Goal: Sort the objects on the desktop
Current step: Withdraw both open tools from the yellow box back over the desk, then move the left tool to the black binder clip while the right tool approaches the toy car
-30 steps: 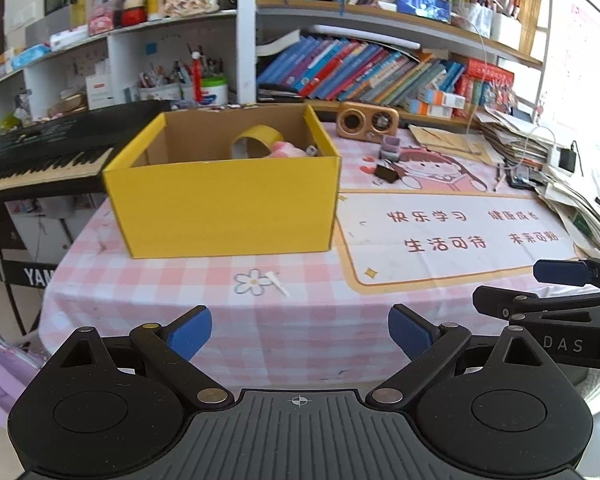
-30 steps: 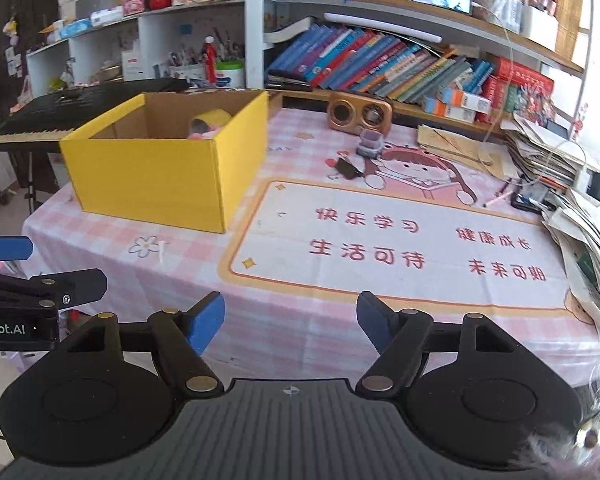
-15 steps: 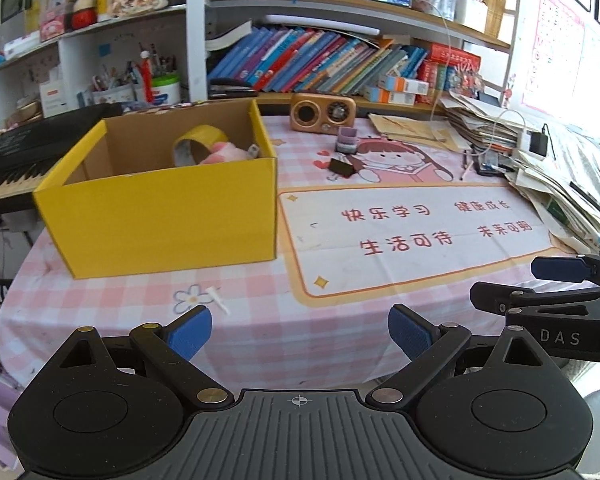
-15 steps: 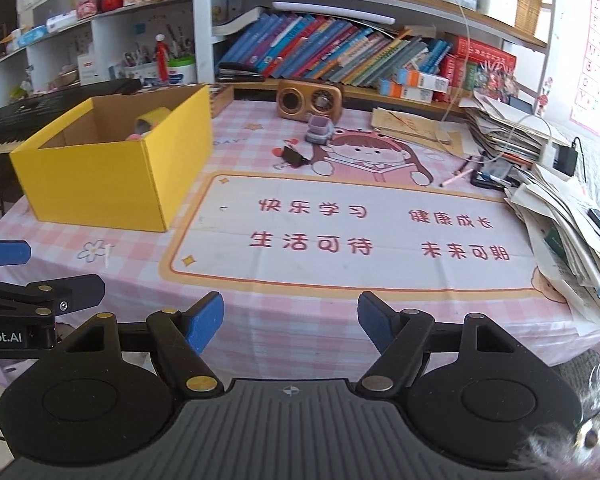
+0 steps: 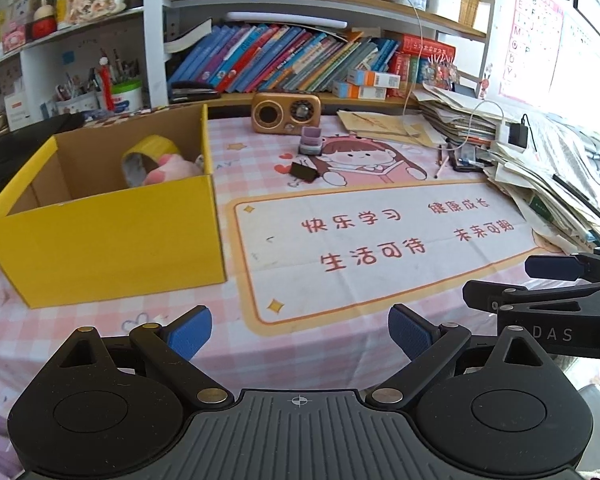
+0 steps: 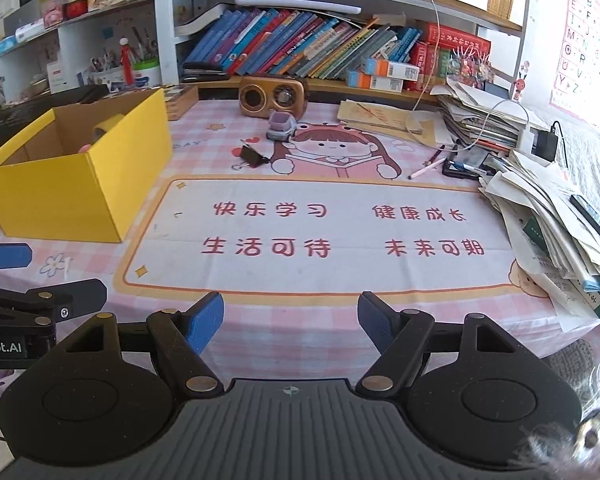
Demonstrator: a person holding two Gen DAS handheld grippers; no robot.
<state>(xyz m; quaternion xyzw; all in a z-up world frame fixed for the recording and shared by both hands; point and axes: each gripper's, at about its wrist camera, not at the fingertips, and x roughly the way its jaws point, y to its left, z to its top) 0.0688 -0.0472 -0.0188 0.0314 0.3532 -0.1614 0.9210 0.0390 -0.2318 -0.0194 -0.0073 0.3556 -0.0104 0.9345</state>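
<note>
A yellow cardboard box (image 5: 112, 240) stands at the table's left, also in the right wrist view (image 6: 72, 200). Inside lie a tape roll (image 5: 148, 150) and a pink plush (image 5: 168, 168). A black binder clip (image 5: 304, 172) (image 6: 254, 157) and a small purple toy car (image 5: 311, 140) (image 6: 281, 126) sit on the mat toward the back. A pen (image 6: 426, 168) lies at the right. My left gripper (image 5: 298, 330) is open and empty over the front table edge. My right gripper (image 6: 291, 316) is open and empty beside it.
A wooden radio (image 6: 272, 94) stands at the back. Piles of papers (image 6: 548, 216) fill the right side, with a charger and cable (image 6: 544, 142). Bookshelves (image 5: 292, 56) rise behind. A keyboard (image 5: 20, 136) sits far left. A printed mat (image 6: 320, 232) covers the middle.
Both grippers have swung to the right and moved slightly forward; the box has slid left in both views. Both stay open and empty.
</note>
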